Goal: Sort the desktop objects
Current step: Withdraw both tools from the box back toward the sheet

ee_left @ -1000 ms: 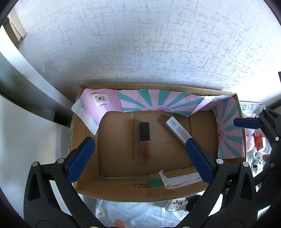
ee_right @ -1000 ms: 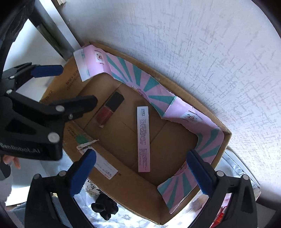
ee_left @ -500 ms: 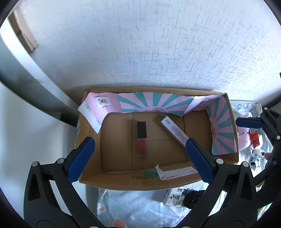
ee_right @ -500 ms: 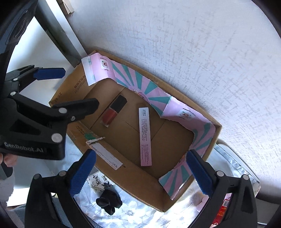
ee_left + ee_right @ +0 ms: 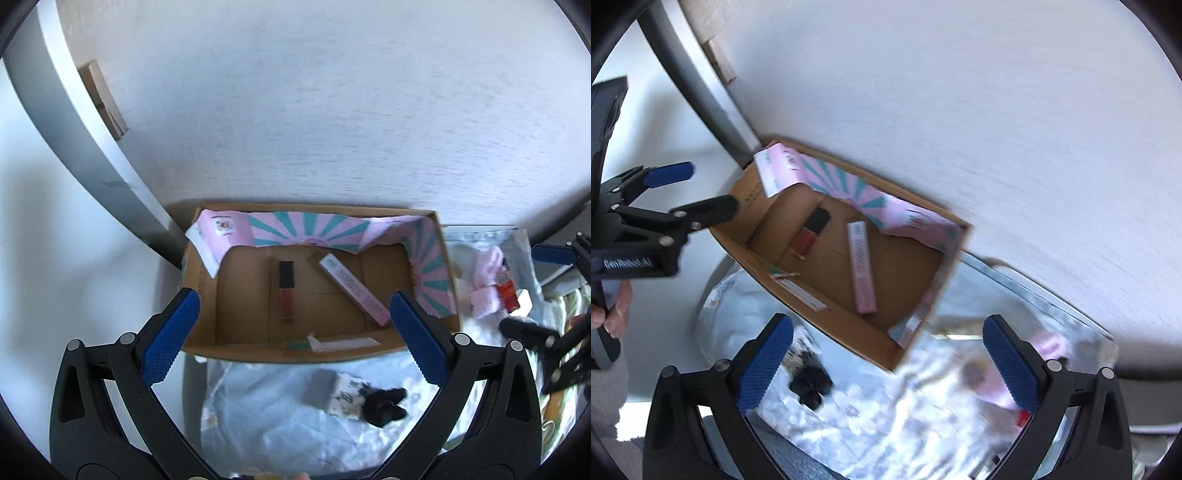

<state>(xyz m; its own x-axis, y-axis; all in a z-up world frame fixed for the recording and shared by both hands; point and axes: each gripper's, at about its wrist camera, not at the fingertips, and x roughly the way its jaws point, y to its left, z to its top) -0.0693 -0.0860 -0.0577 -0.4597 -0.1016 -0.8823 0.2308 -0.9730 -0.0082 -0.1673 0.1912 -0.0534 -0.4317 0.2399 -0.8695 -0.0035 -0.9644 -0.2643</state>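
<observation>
Cardboard box [image 5: 207, 295] sits ahead of both sets of fingers, against the wall [image 5: 332, 110], long axis running left-right in the left wrist view. Left gripper [image 5: 295, 332] fingers released, nothing between them; right gripper [image 5: 886, 354] likewise spread and empty. Pink slim box [image 5: 352, 288] lies flat on the box floor, long axis diagonal, near end pointing toward the left gripper's right finger. Lip gloss tube [image 5: 286, 291] lies left of it, apart, long axis straight ahead, black cap at the far end. Black clip [image 5: 384, 404] sits on the cloth [image 5: 277, 406], between the left fingers and outside the box.
</observation>
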